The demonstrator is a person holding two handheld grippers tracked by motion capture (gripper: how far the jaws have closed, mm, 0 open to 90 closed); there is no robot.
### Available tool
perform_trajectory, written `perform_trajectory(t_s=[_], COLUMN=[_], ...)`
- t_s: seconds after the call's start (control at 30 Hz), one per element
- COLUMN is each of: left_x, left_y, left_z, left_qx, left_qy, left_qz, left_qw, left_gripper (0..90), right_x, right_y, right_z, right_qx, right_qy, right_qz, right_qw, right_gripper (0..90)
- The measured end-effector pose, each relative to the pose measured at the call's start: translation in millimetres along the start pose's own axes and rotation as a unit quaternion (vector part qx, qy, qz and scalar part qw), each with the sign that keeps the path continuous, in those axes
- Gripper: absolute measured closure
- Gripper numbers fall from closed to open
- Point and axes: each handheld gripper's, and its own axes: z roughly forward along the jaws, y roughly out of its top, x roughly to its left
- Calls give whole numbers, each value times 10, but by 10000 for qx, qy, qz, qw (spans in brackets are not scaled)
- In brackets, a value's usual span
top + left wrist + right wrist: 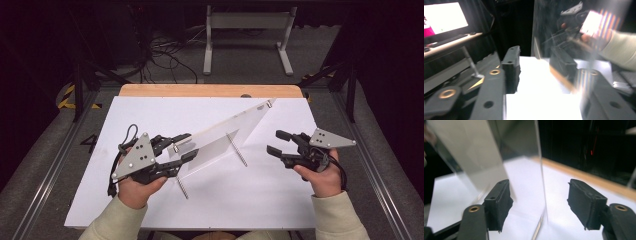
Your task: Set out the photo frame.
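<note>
While my left gripper (184, 146) straddles the near-left end of the clear acrylic panel (225, 135) standing diagonally on the tabletop (150, 112), jaws apart, my right gripper (278, 142) waits open just beside its middle.

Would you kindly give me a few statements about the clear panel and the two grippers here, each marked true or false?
1. The left gripper has its fingers on either side of one end of the clear panel. True.
2. The right gripper is clamped shut on the panel. False: in the high view its fingers stand open, apart from the panel.
3. The panel lies flat on the white tabletop. False: it stands on edge, slanting across the table.
4. Two threaded rods stick out at the panel's base. True.
5. A wooden strip runs along the far edge of the table. True.
6. The person's sleeves are black. False: they are pale cream.
</note>
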Motion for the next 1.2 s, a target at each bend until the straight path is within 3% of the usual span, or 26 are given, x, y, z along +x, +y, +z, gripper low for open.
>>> perform_trajectory(t_s=[0.03, 0.07, 0.1, 0.13, 0.2, 0.23, 0.27, 0.33, 0.47, 0.5, 0.53, 0.57, 0.6, 0.63, 0.7, 0.77, 0.8, 0.97, 1.0, 1.2], left_x=[-12, -25, -25, -22, -15, 3, 3, -5, -25, 5, 5, 41, 41, 68, 76, 82, 75, 36, 22, -6], left_y=[-32, -97, -97, -233, -317, -536, -536, -736, -1003, -1098, -1098, -1190, -1190, -1289, -1366, -1402, -1448, -1438, -1422, -1401], left_z=[-19, -52, -52, -92, -106, -114, -114, -95, -37, -27, -27, -24, -24, -8, 29, 54, 114, 140, 146, 160], left_qx=[76, 240, 240, 545, 688, 1082, 1082, 1362, 1896, 2077, 2077, 2245, 2245, 2347, 2487, 2511, 2626, 2724, 2780, 2831], left_qy=[13, 34, 34, 105, 122, 161, 161, 102, -76, -108, -108, -103, -103, -232, -271, -331, -344, -252, -198, -178], left_qz=[1, 10, 10, -33, -97, -216, -216, -402, -521, -652, -652, -735, -735, -818, -844, -858, -759, -325, -254, -290], left_qw=[10000, 9997, 9997, 9985, 9975, 9938, 9938, 9898, 9804, 9760, 9760, 9716, 9716, 9684, 9645, 9636, 9613, 9613, 9600, 9585], left_gripper=[480, 460, 439, 426, 444, 472, 504, 527, 658, 686, 694, 697, 699, 698, 720, 762, 798, 849, 856, 859], right_x=[40, 62, 62, 125, 141, 174, 174, 204, 226, 227, 229, 231, 231, 240, 242, 240, 237, 234, 233, 234], right_y=[-39, -62, -62, -129, -146, -184, -184, -229, -374, -406, -436, -468, -468, -502, -528, -549, -557, -574, -582, -607], right_z=[-31, -51, -51, -108, -126, -173, -173, -211, -210, -201, -191, -180, -180, -167, -160, -159, -161, -184, -187, -221], right_qx=[191, 245, 245, 369, 396, 428, 428, 450, 610, 654, 685, 721, 721, 752, 790, 811, 805, 806, 792, 798], right_qy=[-53, -65, -65, -61, -69, -90, -90, -109, -84, -68, -55, -22, -22, 12, 25, 38, 34, 3, 8, -1], right_qz=[-60, -85, -85, -84, -92, -69, -69, -40, 74, 116, 143, 158, 158, 203, 226, 262, 274, 324, 341, 411], right_qw=[9998, 9996, 9996, 9993, 9991, 9990, 9990, 9989, 9981, 9978, 9975, 9973, 9973, 9970, 9966, 9964, 9964, 9962, 9963, 9960], right_gripper=[330, 330, 330, 330, 330, 328, 328, 325, 323, 323, 323, 323, 323, 323, 323, 323, 323, 327, 328, 340])
